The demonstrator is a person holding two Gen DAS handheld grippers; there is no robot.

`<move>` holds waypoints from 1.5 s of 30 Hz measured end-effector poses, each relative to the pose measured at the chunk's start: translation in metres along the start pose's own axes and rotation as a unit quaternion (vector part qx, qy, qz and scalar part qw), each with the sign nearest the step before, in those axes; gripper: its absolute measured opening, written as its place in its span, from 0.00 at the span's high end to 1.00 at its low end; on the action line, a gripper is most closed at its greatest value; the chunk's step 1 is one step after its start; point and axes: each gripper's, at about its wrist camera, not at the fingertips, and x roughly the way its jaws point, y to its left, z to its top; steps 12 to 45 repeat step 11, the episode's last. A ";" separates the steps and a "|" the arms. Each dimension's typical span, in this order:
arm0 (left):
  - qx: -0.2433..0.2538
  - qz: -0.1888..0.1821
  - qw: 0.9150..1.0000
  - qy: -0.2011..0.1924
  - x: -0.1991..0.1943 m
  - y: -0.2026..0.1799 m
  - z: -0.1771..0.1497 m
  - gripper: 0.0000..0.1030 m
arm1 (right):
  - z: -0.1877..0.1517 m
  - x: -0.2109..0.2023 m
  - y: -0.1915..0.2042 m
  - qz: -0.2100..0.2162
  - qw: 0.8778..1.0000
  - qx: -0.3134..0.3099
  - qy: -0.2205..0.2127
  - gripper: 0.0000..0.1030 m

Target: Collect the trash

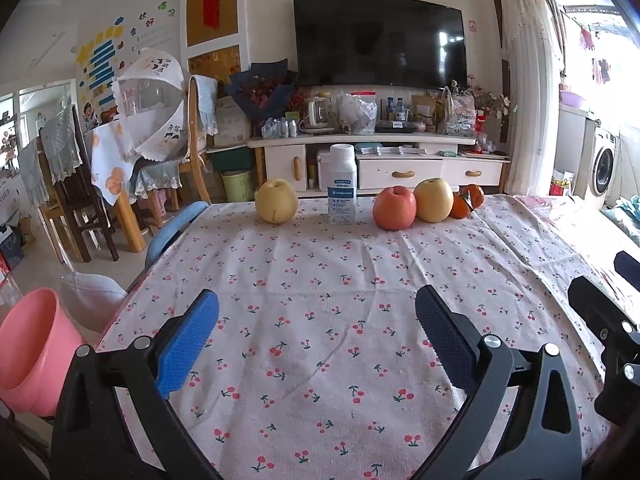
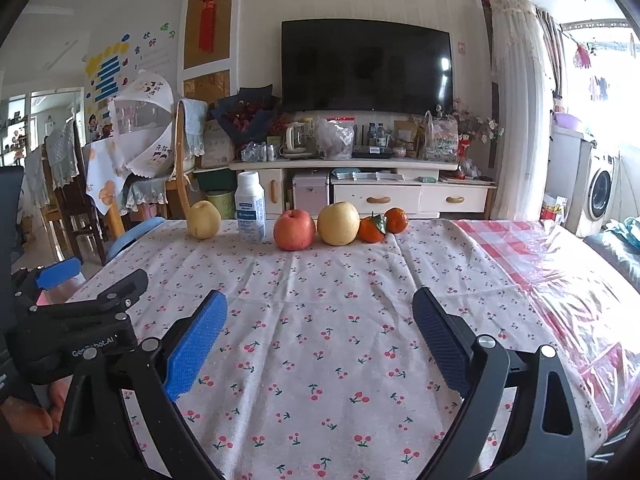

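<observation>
Along the far edge of the cherry-print tablecloth sits your line-up: a yellow pear, a white plastic bottle with a blue label, a red apple, a second yellow pear and two small oranges. That bottle looks like the one piece of trash among the fruit, standing upright between the left pear and the apple, apart from both. Your left gripper hovers low over the near edge, blue pads spread wide, nothing between them. Your right gripper is just beside it, equally wide and empty. So you're at the very start, nothing collected yet. Off the table's left edge waits a pink plastic bucket, the likely bin. Next move, by my read: reach across to the far edge, straddle the bottle around its middle without nudging the pear or apple, close firmly, then carry it left to the bucket. The left gripper has the shorter route there.
</observation>
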 end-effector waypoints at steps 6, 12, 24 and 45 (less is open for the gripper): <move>-0.014 -0.005 0.999 0.049 0.030 -0.001 -0.004 0.04 | -0.002 0.024 -0.005 0.005 0.999 0.025 0.041 0.08; -0.039 -0.002 0.990 0.136 0.080 -0.003 -0.016 0.04 | -0.016 0.077 -0.011 -0.003 0.991 0.043 0.129 0.08; -0.039 -0.002 0.990 0.136 0.080 -0.003 -0.016 0.04 | -0.016 0.077 -0.011 -0.003 0.991 0.043 0.129 0.08; -0.039 -0.002 0.990 0.136 0.080 -0.003 -0.016 0.04 | -0.016 0.077 -0.011 -0.003 0.991 0.043 0.129 0.08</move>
